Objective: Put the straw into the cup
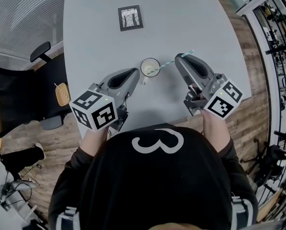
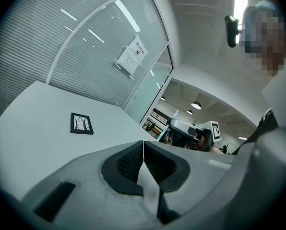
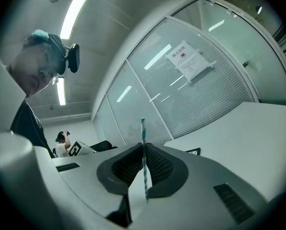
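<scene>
A white cup (image 1: 149,67) stands upright near the middle of the grey table (image 1: 95,42). A teal-and-white striped straw (image 1: 171,62) slants down from the right, and its lower end lies inside the cup's rim. My right gripper (image 1: 179,57) is shut on the straw's upper part. In the right gripper view the straw (image 3: 143,152) stands between the closed jaws (image 3: 143,147). My left gripper (image 1: 136,72) rests just left of the cup, its jaws together (image 2: 143,145) with nothing seen in them. The left gripper view shows the straw (image 2: 167,126) but not the cup.
A small black-framed picture (image 1: 130,17) lies flat on the far part of the table, also seen as the framed picture (image 2: 81,123). A black office chair (image 1: 18,95) stands off the table's left edge. Metal racks (image 1: 277,42) stand at the right.
</scene>
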Motion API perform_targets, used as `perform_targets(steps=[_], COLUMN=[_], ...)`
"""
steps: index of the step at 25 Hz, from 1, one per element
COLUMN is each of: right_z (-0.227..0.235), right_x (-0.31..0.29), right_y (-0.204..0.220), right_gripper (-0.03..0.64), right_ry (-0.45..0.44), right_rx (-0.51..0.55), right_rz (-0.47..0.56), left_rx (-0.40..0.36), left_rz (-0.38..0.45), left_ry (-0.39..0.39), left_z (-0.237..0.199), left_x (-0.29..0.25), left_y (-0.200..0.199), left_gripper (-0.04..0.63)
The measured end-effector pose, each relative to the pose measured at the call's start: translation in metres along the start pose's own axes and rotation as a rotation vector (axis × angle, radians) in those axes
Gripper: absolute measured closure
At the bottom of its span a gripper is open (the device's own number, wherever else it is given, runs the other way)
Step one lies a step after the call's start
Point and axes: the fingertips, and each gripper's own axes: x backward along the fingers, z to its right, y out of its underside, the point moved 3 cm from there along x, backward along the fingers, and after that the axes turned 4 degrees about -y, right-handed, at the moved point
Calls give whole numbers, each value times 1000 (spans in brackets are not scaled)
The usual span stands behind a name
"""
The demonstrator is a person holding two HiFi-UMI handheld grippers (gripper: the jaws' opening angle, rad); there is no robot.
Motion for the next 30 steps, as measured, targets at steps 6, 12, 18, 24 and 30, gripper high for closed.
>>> perform_targets(steps=[6, 12, 18, 24, 30], right_z=[17, 37, 51, 58, 63], right_x=[-9, -18, -24, -31, -33], right_y=[9, 26, 44, 63, 79], right_gripper=[586, 586, 586, 586, 586], right_ry=[25, 63, 92, 103, 114], right_rx=[-10, -18, -21, -38, -39], right_rz=[-6, -27, -60, -84, -108], left_rx=[18, 42, 53, 67, 74], left_rz=[-31, -62, -80, -89, -96], left_ry=[4, -4, -17, -21, -22], left_z=[-12, -29, -43, -54, -58], left_x=[-8, -14, -18, -21, -25], left_y=[7, 18, 23, 29, 33], left_gripper=[578, 578, 578, 578, 578])
